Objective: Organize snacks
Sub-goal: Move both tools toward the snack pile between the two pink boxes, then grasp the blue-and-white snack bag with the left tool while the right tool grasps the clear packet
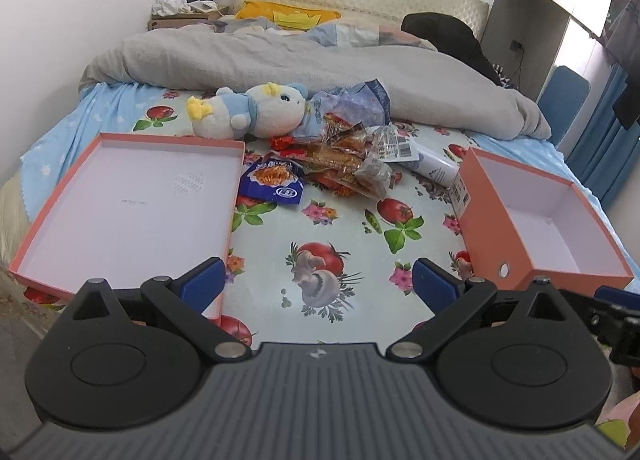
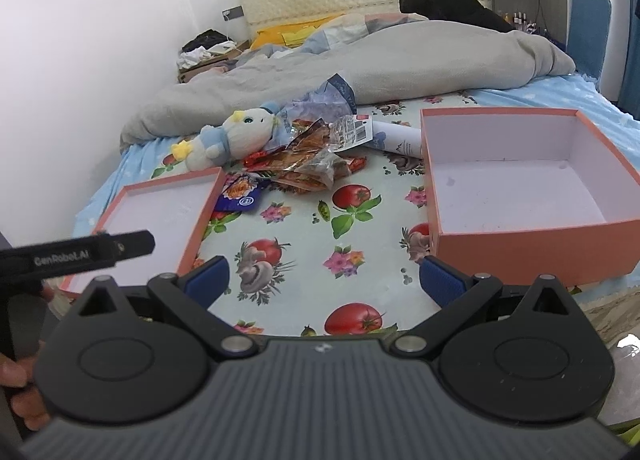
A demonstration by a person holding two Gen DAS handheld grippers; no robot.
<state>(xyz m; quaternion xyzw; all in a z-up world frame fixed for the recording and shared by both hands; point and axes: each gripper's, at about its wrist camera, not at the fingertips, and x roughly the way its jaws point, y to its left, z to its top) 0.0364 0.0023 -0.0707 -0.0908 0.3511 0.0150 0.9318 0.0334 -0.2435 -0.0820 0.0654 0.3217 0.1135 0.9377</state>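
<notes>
Both grippers, left gripper (image 1: 316, 280) and right gripper (image 2: 324, 278), hover with jaws spread wide and empty, the snack pile (image 1: 340, 158) lying on the bed between shallow lid (image 1: 120, 200) and deep box (image 2: 528, 188).

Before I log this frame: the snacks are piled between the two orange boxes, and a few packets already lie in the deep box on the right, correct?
Not quite: the deep box is empty, as the right wrist view shows. The snacks are indeed piled between it and the shallow box.
</notes>
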